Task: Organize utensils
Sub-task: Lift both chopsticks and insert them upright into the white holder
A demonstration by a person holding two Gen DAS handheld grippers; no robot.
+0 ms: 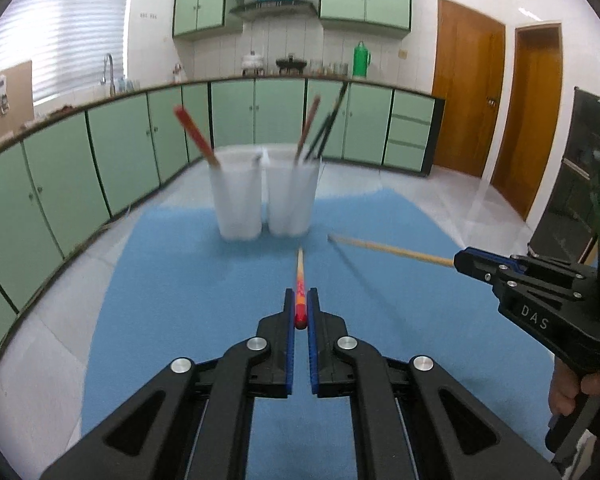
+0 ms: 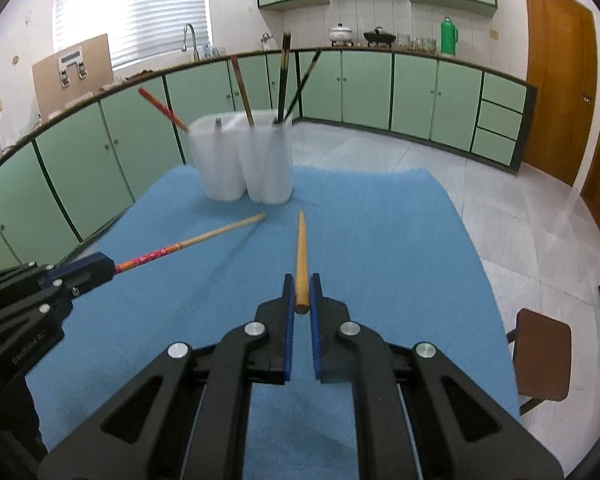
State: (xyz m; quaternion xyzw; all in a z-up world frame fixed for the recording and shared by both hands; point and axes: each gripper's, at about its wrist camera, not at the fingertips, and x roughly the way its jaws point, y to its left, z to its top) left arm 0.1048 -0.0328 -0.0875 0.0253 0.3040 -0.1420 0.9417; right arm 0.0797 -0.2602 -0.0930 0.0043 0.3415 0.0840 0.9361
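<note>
On the blue-covered worktop (image 2: pixel 380 240) stand two translucent white plastic cups (image 2: pixel 244 160), touching, each already holding upright chopsticks. Both jaws pinch a chopstick at its thick butt: left gripper (image 1: pixel 300 308) the red-patterned chopstick (image 1: pixel 300 280), right gripper (image 2: pixel 300 294) the plain wooden chopstick (image 2: pixel 301 256). Light, stiff, slippery sticks; likely to pivot.

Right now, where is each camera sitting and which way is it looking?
Left wrist camera: sits on the left claw, looks along it over the blue mat at two white cups; shows that claw shut on a red-patterned chopstick, the right claw and a hand.
Right wrist camera: sits on the right claw, looks the same way; shows it shut on a plain wooden chopstick, with the left claw beside.
Both share the cups, mat, both chopsticks and green cabinets.
</note>
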